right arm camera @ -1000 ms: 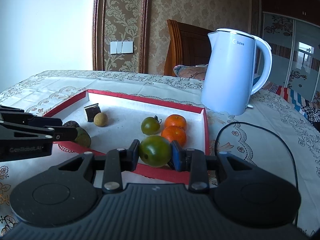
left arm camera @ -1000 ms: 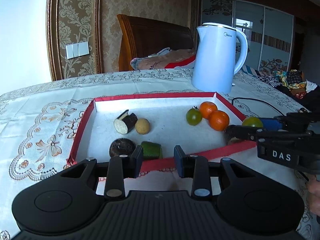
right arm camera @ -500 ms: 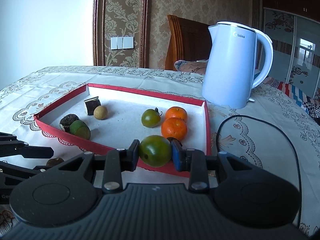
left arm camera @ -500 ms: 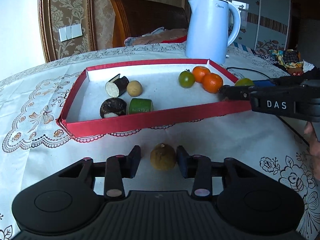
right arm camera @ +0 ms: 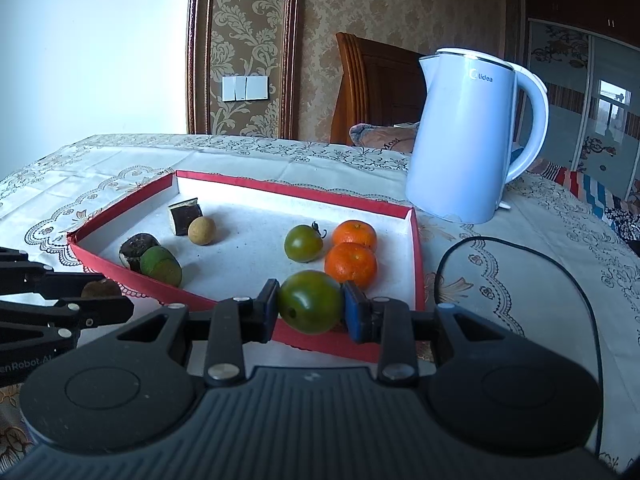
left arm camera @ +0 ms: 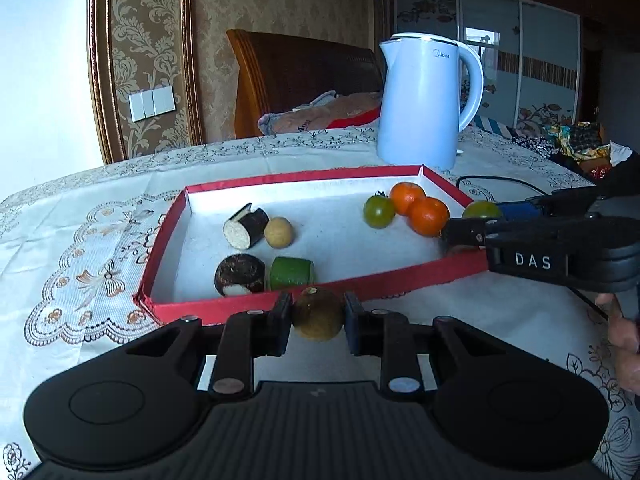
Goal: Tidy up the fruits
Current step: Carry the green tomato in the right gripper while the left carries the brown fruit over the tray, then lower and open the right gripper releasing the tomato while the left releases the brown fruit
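Note:
A red-rimmed tray [left arm camera: 304,301] [right arm camera: 416,264] lies on the tablecloth. It holds a green tomato [left arm camera: 378,211] [right arm camera: 303,243], two oranges [left arm camera: 428,216] [right arm camera: 351,264], a small tan fruit [left arm camera: 279,232] [right arm camera: 202,231], a dark cut piece [left arm camera: 245,228], a dark round piece [left arm camera: 239,275] and a green piece [left arm camera: 291,273] [right arm camera: 160,266]. My left gripper [left arm camera: 317,316] is shut on a brown round fruit [left arm camera: 317,313] just before the tray's near rim. My right gripper [right arm camera: 310,307] is shut on a large green tomato [right arm camera: 310,302] [left arm camera: 481,209] over the tray's near right corner.
A pale blue electric kettle [left arm camera: 424,100] [right arm camera: 468,132] stands behind the tray, its black cord [right arm camera: 560,264] looping on the cloth to the right. A wooden chair [left arm camera: 296,80] with cloth on it stands beyond the table. A hand [left arm camera: 622,344] shows at right.
My left gripper dropped to the brown fruit on the cloth, closed on it, and now holds it nearer the tray's rim. My right gripper kept its green tomato and shifted slightly.

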